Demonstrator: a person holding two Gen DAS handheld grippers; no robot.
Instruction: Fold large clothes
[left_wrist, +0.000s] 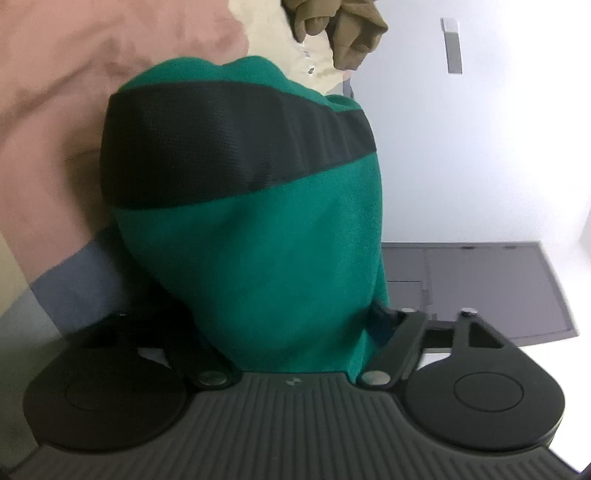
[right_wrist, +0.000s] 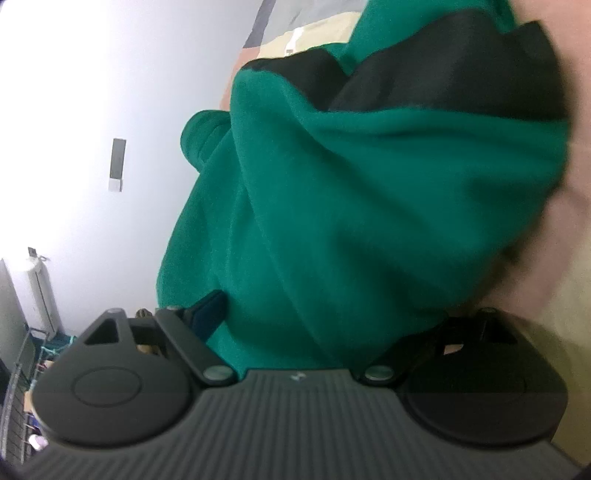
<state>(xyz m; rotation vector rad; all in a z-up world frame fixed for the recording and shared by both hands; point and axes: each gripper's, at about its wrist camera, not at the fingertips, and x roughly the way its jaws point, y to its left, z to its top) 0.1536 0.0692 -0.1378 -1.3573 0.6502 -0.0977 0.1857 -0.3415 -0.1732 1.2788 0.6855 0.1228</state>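
- Left wrist view: the green garment (left_wrist: 258, 240) with a black band looks soft, light and floppy, best taken at an edge or corner. It fills the left gripper (left_wrist: 291, 332), bunched between half-spread jaws; whether they pinch it cannot be told.
- Right wrist view: the garment (right_wrist: 351, 221) drapes through the right gripper (right_wrist: 325, 325), jaws wide, over the pink bedding (right_wrist: 576, 229).

One green garment (left_wrist: 258, 240), one khaki garment (left_wrist: 332, 26); two claws
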